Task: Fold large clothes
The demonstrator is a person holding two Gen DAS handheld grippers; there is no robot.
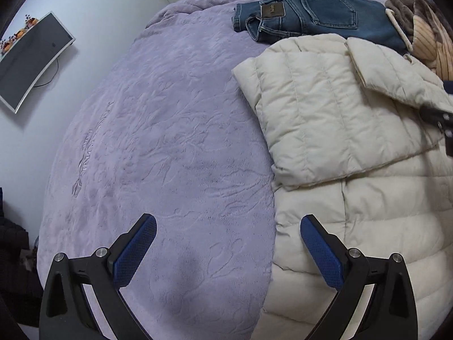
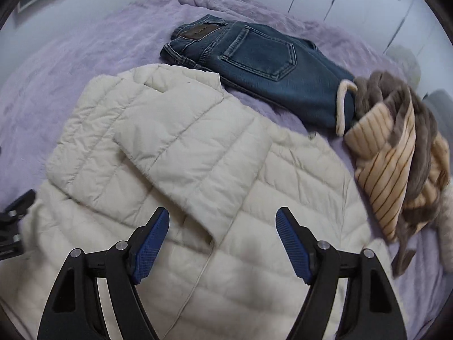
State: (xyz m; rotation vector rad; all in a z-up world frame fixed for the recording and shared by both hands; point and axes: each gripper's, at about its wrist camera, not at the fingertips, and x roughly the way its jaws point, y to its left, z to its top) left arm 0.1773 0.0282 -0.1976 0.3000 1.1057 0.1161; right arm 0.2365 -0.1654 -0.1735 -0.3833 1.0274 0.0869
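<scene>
Jacket (image 2: 175, 153), cream and quilted, is cut off at the lower frame edge. Jeans (image 2: 254, 59) patch lettering is illegible. Left gripper (image 1: 228, 250) and right gripper (image 2: 222, 243) jaws stand spread, empty.

— Can you read anything from here?
— Only a brown patch (image 1: 272, 9) on the waistband of the jeans (image 1: 317, 14). It carries lettering, but too small and blurred to read.

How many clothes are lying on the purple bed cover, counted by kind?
Cream quilted puffer jacket: 1
Folded blue denim jeans: 1
Brown fleece garment with tan striped lining: 1
Total: 3
</scene>
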